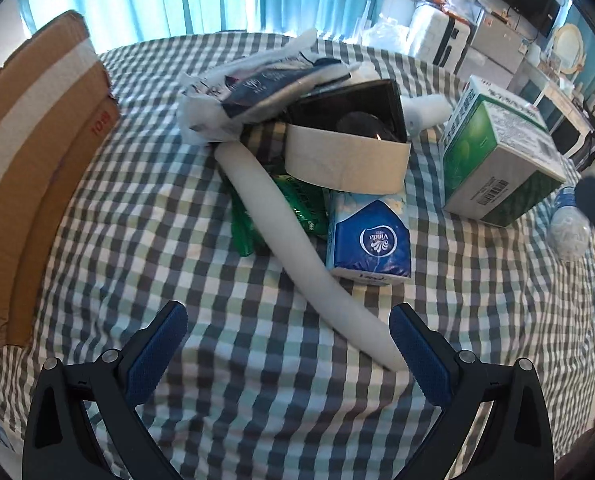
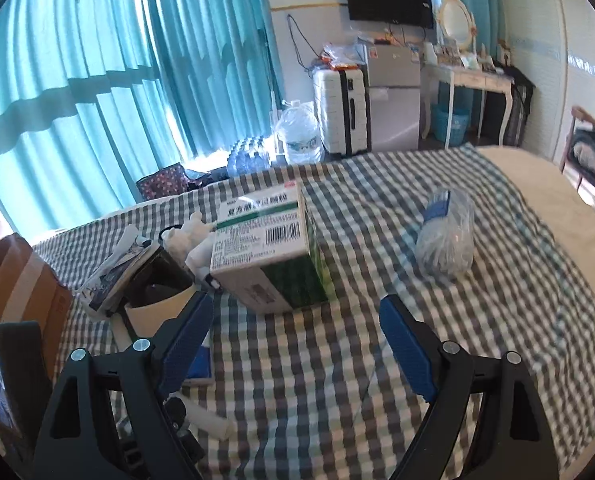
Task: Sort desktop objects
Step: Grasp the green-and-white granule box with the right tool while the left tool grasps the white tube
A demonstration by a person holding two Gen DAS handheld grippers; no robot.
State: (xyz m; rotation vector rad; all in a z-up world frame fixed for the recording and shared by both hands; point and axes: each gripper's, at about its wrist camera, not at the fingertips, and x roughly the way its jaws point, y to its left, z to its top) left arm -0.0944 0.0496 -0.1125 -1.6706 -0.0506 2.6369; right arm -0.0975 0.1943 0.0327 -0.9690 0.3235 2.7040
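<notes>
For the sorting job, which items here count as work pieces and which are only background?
Job items: white foam tube, Vinda tissue pack, green medicine box, open black box, crumpled plastic bottle, green wrapper.

Background: cardboard carton, curtains, suitcase, water jug.

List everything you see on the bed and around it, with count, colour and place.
foam tube: one, white, lying diagonally across the pile
tissue pack: one, blue, under the open box
open box: one, black inside with a beige sleeve, centre
medicine box: one, green and white, right of the pile
plastic bottle: one, clear, far right
cardboard box: one, brown, left edge
checked sheet: one, grey and white
left gripper: fingers blue, open
right gripper: fingers blue, open
</notes>
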